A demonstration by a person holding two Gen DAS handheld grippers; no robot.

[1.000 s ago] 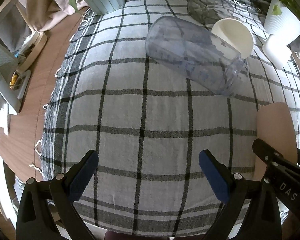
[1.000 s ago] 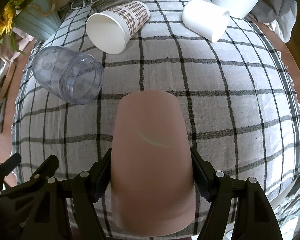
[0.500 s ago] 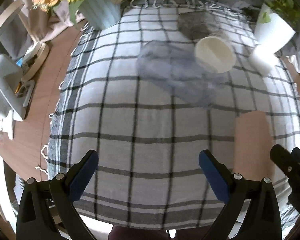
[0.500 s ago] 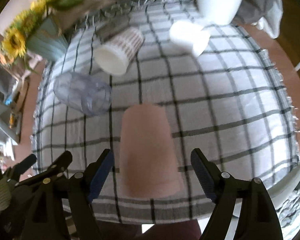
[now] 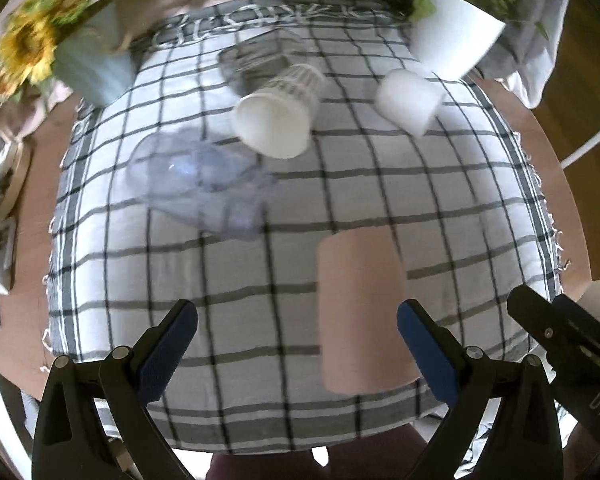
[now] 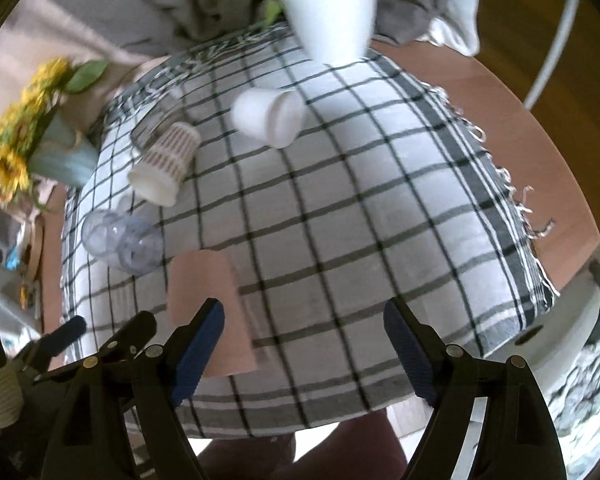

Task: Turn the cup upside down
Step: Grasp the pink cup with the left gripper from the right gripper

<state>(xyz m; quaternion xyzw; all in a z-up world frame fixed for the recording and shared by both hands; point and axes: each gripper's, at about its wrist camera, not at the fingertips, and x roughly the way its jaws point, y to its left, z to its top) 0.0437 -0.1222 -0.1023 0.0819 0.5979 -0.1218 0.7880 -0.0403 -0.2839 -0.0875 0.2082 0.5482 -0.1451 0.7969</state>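
A pink cup [image 5: 360,312] stands upside down on the checked cloth [image 5: 440,208] near the front edge; it also shows in the right wrist view [image 6: 208,304]. My left gripper [image 5: 298,356] is open and empty, raised above the table, with the pink cup just inside its right finger. My right gripper [image 6: 304,348] is open and empty, raised, with the pink cup behind its left finger [image 6: 198,350]. A clear plastic cup [image 5: 196,184], a patterned paper cup [image 5: 276,112] and a white cup [image 5: 408,98] lie on their sides.
A white plant pot [image 6: 328,12] stands at the back right. A pale blue vase with sunflowers [image 5: 88,64] stands at the back left. A clear glass [image 5: 256,60] lies behind the paper cup. The wooden table [image 6: 540,152] shows around the cloth.
My right gripper has opened, let go of the pink cup and pulled back, up and to the right. My left gripper has also risen and pulled back. The pink cup stays standing upside down.
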